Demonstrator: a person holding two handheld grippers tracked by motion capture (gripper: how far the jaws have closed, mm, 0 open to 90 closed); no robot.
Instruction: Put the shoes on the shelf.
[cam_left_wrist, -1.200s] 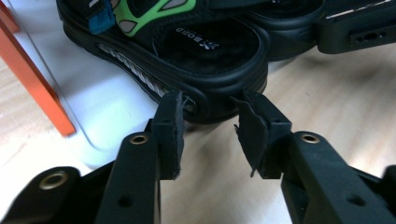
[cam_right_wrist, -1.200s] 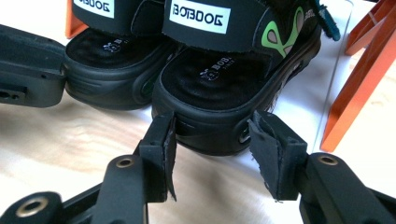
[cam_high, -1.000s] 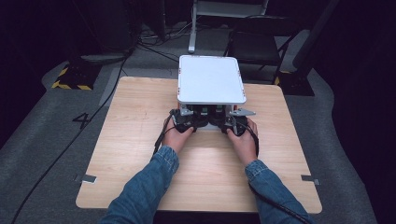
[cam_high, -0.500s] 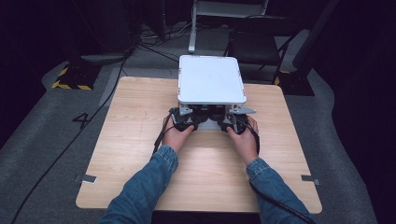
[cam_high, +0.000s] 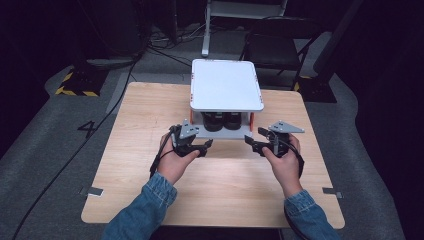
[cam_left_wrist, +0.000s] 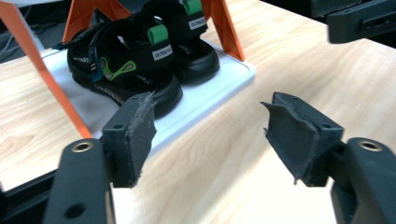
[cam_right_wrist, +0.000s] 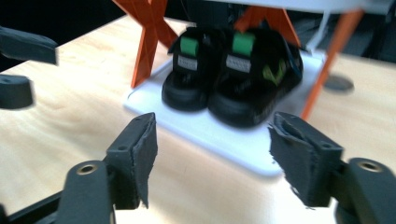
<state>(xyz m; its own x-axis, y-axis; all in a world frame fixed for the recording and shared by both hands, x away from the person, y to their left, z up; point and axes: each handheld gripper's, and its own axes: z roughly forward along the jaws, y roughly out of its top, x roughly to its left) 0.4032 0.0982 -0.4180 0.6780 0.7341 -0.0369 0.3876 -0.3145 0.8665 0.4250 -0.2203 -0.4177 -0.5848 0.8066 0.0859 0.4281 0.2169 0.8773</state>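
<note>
We are looking at 2 black sandals (cam_high: 223, 120) sitting side by side on the lower tray (cam_high: 239, 135) of a white 2-tier rack (cam_high: 226, 84) near the tabletop's (cam_high: 150, 110) far edge. They are likely light and rubbery, their straps soft; gripping a heel or sole rim looks safest. We are holding the left gripper (cam_high: 202, 146) just off the tray's near left corner, its jaws having just been opening, nothing between them. The right gripper (cam_high: 253, 142) is mirroring it, spread and empty, both angled inward.

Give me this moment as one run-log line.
left gripper: open, empty | right gripper: open, empty | sandals: paired on rack's lower shelf | jaws just opened
</note>
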